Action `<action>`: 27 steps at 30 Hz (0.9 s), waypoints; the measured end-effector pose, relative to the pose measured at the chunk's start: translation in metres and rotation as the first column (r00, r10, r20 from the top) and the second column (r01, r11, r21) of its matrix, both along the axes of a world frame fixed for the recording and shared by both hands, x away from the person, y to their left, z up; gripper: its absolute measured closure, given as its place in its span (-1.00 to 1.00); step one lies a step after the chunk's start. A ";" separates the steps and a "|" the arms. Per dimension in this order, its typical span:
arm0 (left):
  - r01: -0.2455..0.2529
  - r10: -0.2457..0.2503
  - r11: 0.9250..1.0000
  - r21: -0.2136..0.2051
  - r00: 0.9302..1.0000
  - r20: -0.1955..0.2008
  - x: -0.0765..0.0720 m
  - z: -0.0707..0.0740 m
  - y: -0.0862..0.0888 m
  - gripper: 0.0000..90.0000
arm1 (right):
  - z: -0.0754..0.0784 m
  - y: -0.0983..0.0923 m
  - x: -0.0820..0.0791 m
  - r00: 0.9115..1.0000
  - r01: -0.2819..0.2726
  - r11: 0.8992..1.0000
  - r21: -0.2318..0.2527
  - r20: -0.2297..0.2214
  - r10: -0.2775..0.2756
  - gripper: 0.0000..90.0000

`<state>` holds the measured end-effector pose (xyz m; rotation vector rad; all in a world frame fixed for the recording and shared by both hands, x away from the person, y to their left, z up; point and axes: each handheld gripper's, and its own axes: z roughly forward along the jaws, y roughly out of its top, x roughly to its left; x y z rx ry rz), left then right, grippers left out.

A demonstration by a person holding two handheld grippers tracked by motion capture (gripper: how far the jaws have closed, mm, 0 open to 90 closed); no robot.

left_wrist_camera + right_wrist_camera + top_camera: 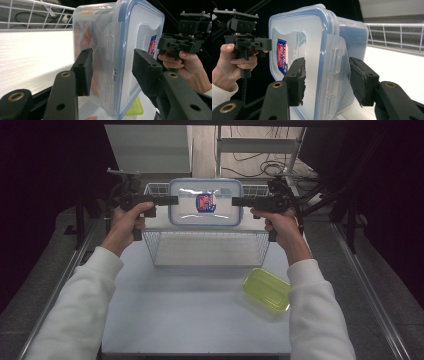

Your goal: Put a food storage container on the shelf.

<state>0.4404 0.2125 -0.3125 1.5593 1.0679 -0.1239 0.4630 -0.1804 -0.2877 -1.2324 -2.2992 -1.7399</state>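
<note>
Above the wire basket [205, 247] at the table's far edge, the left gripper [172, 200] and right gripper [236, 200] each clamp 1 end of a clear lidded box [205, 202]; its red-blue label [205, 202] is unreadable. A green tub [266, 289] lies near the right edge.
</note>
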 end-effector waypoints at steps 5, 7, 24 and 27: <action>-0.006 0.005 1.000 -0.010 1.000 -0.029 0.008 -0.006 -0.002 0.16 | -0.006 -0.001 0.007 0.999 0.012 1.000 0.002 -0.032 -0.012 0.08; -0.006 0.005 1.000 -0.012 0.999 -0.033 0.010 -0.009 -0.003 0.16 | -0.008 -0.002 0.010 0.999 0.012 1.000 -0.001 -0.048 -0.012 0.08; -0.048 0.042 0.997 -0.052 0.992 -0.117 0.031 -0.014 -0.003 0.14 | -0.007 -0.001 0.041 0.970 0.057 0.998 0.011 -0.236 -0.053 0.06; -0.057 0.048 0.996 -0.065 0.990 -0.134 0.034 -0.015 -0.003 0.13 | -0.006 0.000 0.044 0.963 0.078 0.997 0.004 -0.259 -0.074 0.05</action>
